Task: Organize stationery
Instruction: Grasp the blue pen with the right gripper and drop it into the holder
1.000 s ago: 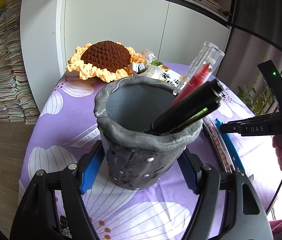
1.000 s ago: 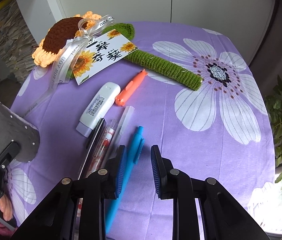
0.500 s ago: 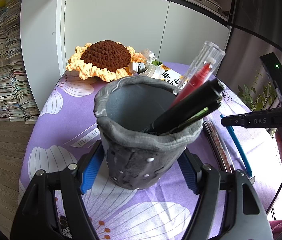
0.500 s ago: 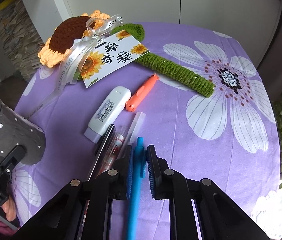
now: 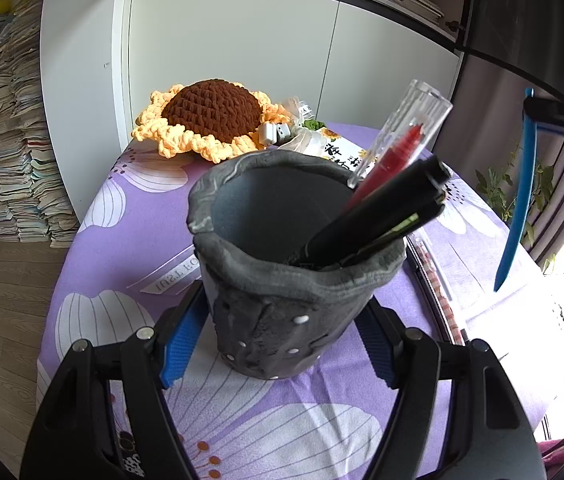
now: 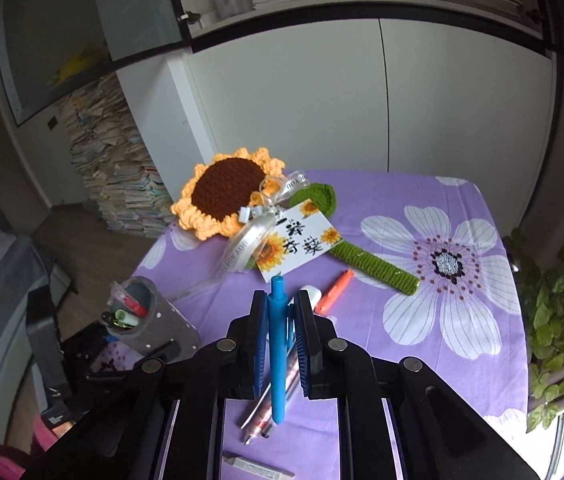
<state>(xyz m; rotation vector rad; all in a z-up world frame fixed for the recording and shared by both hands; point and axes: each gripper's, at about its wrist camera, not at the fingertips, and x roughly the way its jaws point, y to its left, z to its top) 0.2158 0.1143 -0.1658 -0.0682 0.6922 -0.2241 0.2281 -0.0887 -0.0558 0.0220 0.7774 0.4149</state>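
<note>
My left gripper is shut on the grey pen holder, which stands upright on the purple flowered tablecloth. A red pen with a clear cap and a black pen lean inside it. My right gripper is shut on a blue pen, held nearly upright above the table. In the left wrist view the blue pen hangs to the right of the holder. More pens, an orange pen and a white stick lie on the cloth.
A crochet sunflower with a green stem, a ribbon and a card lies at the back of the table. A leafy plant stands off the right edge. Stacked books rise at the back left.
My right gripper has shut on the blue pen and lifted it off the cloth, tilting upward. The left gripper and the holder have kept still.
</note>
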